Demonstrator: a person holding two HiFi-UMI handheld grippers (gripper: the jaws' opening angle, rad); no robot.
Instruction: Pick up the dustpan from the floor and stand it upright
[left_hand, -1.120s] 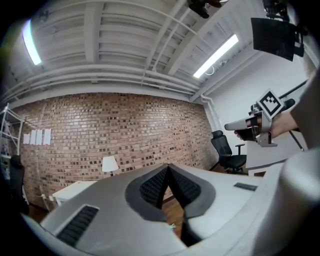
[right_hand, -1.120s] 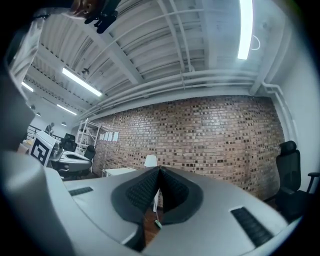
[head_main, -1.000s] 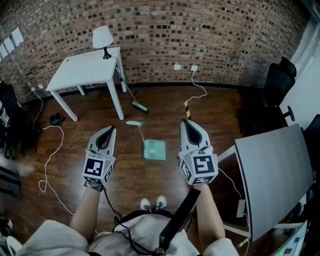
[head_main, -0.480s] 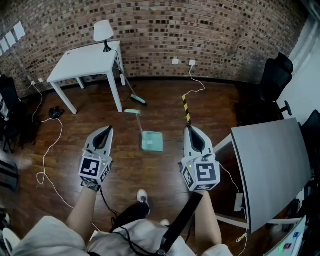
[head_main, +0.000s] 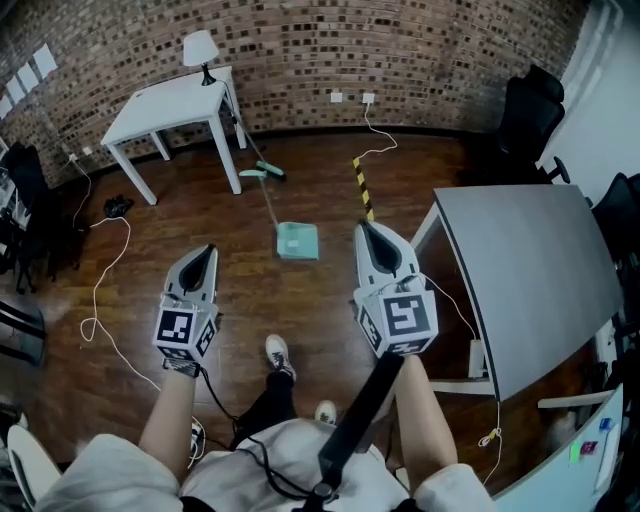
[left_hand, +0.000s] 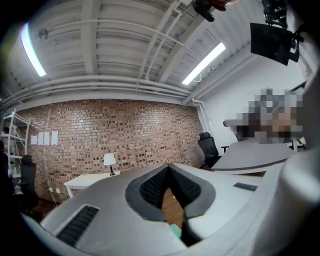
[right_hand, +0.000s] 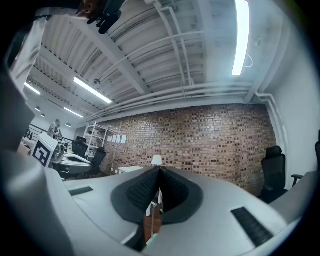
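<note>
The teal dustpan (head_main: 298, 241) lies flat on the wooden floor, its long thin handle running up-left to a teal grip (head_main: 252, 174). My left gripper (head_main: 206, 251) hangs level to the pan's lower left, shut and empty. To the pan's right, just below its level, is my right gripper (head_main: 366, 229), also shut with nothing in it. Neither touches the dustpan. In the left gripper view the jaws (left_hand: 168, 167) meet at the tip, and a sliver of teal dustpan (left_hand: 176, 231) shows below them. The right gripper view shows its jaws (right_hand: 159, 171) pressed together.
A broom (head_main: 270, 171) leans by the white table (head_main: 165, 105), which carries a lamp (head_main: 200, 48). A grey desk (head_main: 520, 270) stands close on the right. Black office chairs (head_main: 528, 112) sit at the back right. Yellow-black tape (head_main: 362, 186) and cables (head_main: 100, 300) lie on the floor.
The person has stepped forward and both grippers have travelled with them, staying shut. The grey desk now sits closer beside the right gripper. The dustpan has not shifted on the floor.
</note>
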